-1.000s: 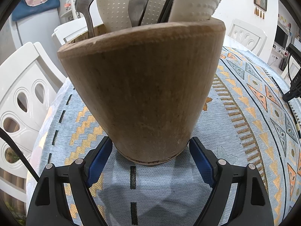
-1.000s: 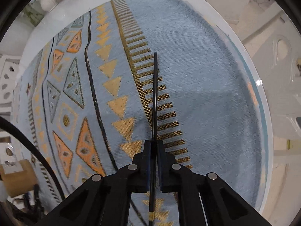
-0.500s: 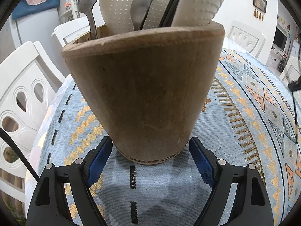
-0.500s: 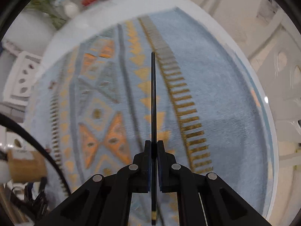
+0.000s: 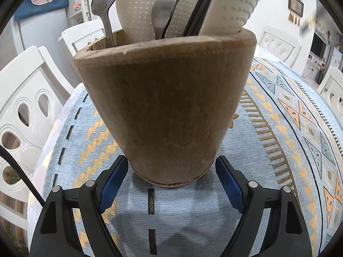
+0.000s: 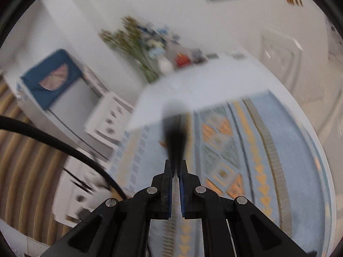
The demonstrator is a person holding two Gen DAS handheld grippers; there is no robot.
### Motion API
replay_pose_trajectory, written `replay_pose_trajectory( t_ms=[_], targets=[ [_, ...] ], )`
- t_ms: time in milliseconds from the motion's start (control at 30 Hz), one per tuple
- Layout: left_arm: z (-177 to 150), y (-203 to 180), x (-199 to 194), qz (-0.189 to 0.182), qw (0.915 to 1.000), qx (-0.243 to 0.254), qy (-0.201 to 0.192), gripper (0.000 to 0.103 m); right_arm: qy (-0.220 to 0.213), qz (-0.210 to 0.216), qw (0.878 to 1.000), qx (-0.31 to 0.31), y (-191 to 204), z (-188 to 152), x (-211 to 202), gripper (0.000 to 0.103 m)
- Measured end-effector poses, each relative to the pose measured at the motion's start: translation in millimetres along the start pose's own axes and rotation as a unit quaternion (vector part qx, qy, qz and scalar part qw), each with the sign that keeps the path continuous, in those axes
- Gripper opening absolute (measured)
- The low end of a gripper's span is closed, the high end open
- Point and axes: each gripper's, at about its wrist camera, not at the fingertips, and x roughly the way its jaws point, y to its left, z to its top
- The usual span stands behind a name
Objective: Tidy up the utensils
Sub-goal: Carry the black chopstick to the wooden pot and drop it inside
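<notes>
The left claw [image 5: 171, 174] is clamping the holder [image 5: 165, 107] at its base, likely steadying it on the tabletop [image 5: 278, 150]. The right claw [image 6: 176, 171] is pinching a thin black utensil [image 6: 175, 137], blurred, probably heading for the holder.

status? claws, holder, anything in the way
Left claw clamped on wooden holder base. Right claw shut on thin black utensil, blurred. Nothing visibly blocking.

Both the left gripper [image 5: 171, 167] and the right gripper [image 6: 176, 171] are matte black plastic with blue pads [image 5: 113, 180], silver screws [image 6: 152, 190] and a black cable [image 6: 53, 141].
</notes>
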Motion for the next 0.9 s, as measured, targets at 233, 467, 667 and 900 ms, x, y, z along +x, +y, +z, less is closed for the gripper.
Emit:
replay_pose_trajectory(
  t_ms=[233,467,667,900],
  targets=[
    [0.2,-0.3,-0.5,0.0,1.0,0.0,0.0,0.084,-0.094,0.096,0.99,-0.048,89.1,34.1,-42.0,0.005],
    [0.6,0.5,-2.5,0.001,1.0,0.0,-0.005,0.084,-0.076,0.141,0.98,-0.12,161.5,28.1,-24.8,0.005],
    [0.3,0.9,-4.1,0.0,1.0,-0.002,-0.007,0.084,-0.024,0.136,0.977,-0.163,185.3,9.4,18.9,0.005],
    [-1.7,2.6,-6.8,0.001,0.9999,-0.004,-0.013,0.084,0.029,0.12,0.974,-0.191,188.9,-17.8,68.1,0.005]
  ],
)
